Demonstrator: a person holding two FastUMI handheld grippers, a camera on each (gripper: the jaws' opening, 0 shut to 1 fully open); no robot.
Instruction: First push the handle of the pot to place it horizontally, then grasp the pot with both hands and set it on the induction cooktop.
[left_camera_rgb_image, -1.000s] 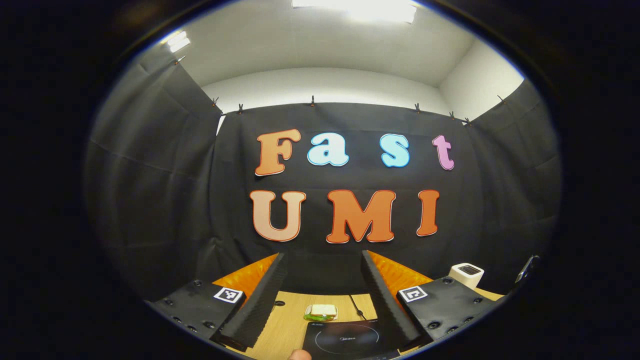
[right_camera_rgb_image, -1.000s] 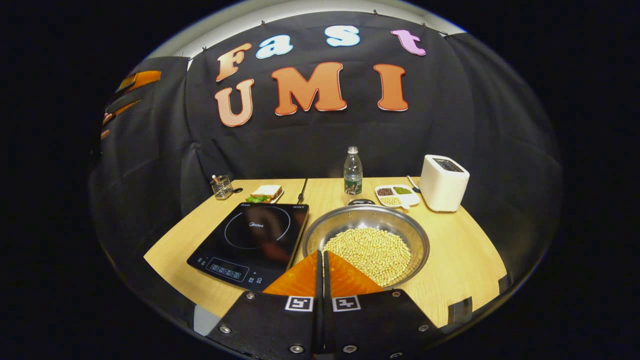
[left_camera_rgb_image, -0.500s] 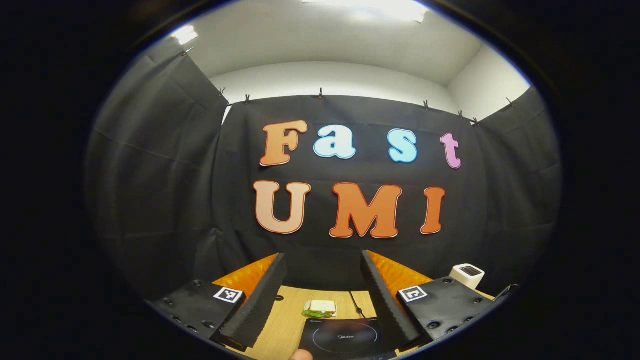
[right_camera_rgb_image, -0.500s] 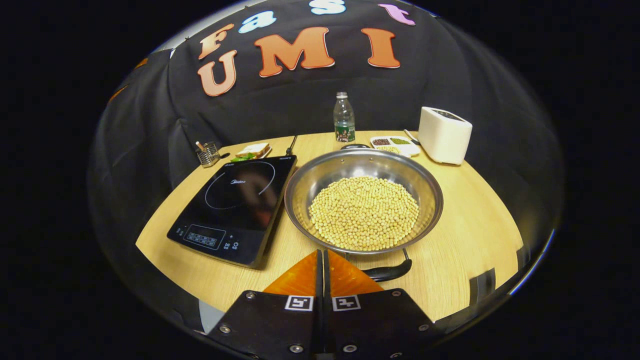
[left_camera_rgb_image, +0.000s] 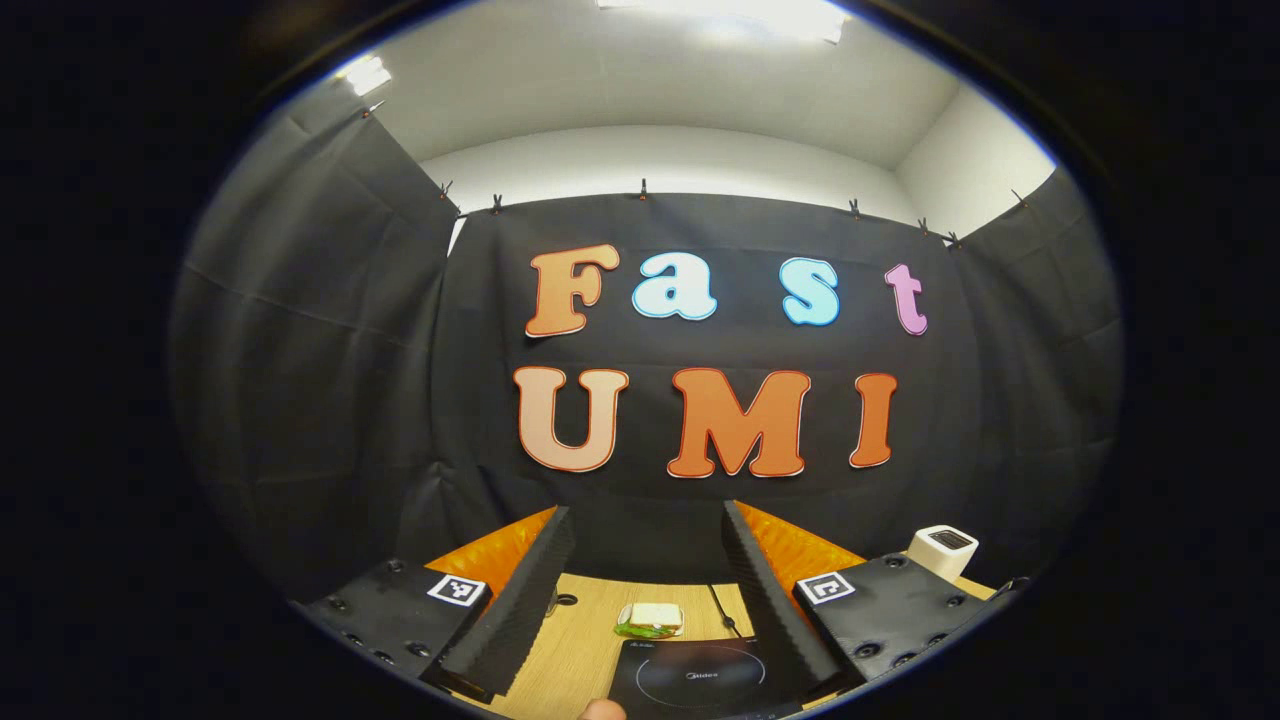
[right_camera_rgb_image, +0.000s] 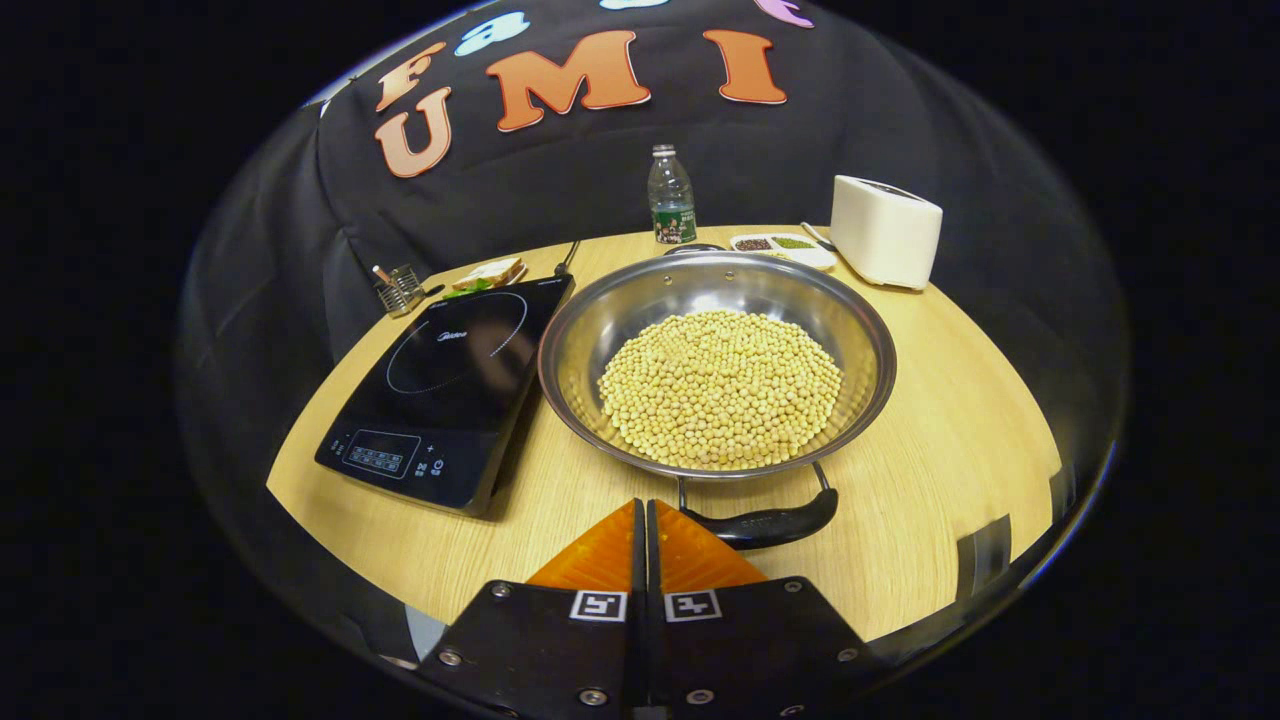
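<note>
2 hand-held grippers | left hand-held gripper (left_camera_rgb_image: 640, 590) spread wide | right hand-held gripper (right_camera_rgb_image: 643, 515) closed, empty, near pot (right_camera_rgb_image: 716, 360) handle (right_camera_rgb_image: 770, 522)

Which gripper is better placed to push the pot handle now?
Right. The right gripper is shut, with its tip just beside the handle of the pot. The left gripper is open and aims over the cooktop.

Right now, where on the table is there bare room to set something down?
Bare wood lies right of the pot, below the toaster, and along the near edge in front of the cooktop. The far edge is crowded: holder, sandwich, bottle, tray.
</note>
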